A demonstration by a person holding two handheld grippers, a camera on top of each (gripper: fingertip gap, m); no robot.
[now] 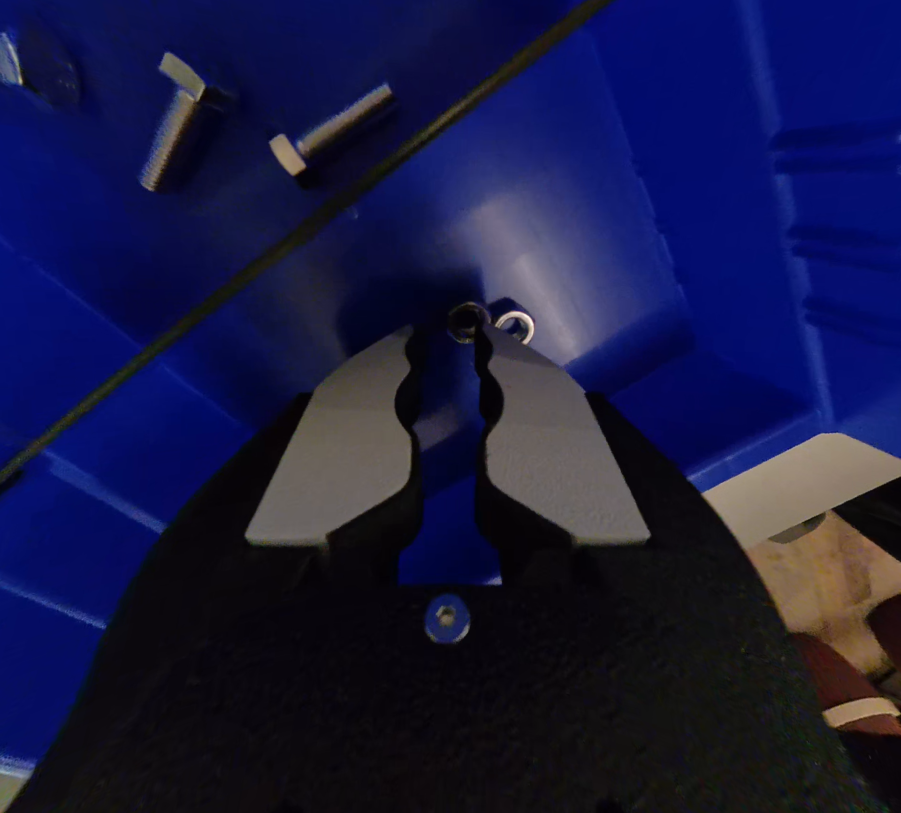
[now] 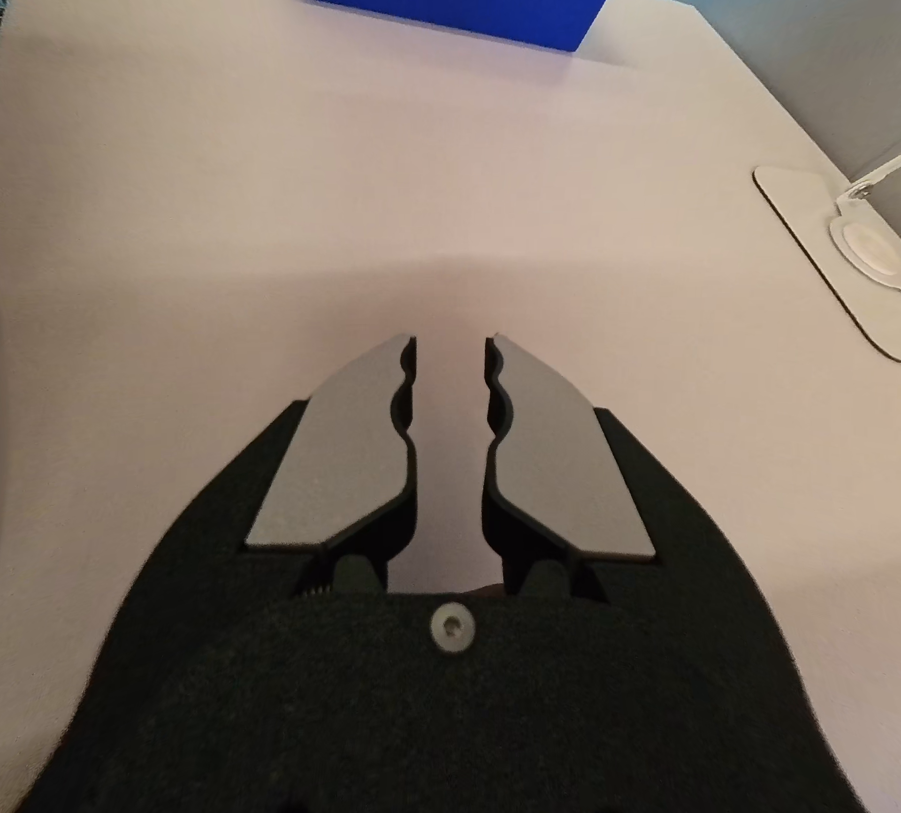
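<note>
Jaws of my left gripper (image 1: pixel 446 334) are standing apart inside the blue plastic bin (image 1: pixel 634 156), gripping nothing; a dark steel nut (image 1: pixel 465 321) is lying just beyond the tips, against the right finger (image 1: pixel 536 424), a bright steel nut (image 1: pixel 517 324) beside it. Three steel bolts (image 1: pixel 336 131) are lying beyond a black rod (image 1: pixel 341 200). My right gripper (image 2: pixel 451 341) is hovering released over the white tabletop (image 2: pixel 341 156), well short of the bin.

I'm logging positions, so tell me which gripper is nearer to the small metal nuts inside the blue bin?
Left. The left gripper is inside the blue bin, fingertips right at the nuts. The right gripper hangs over the white table, well short of the bin.
</note>
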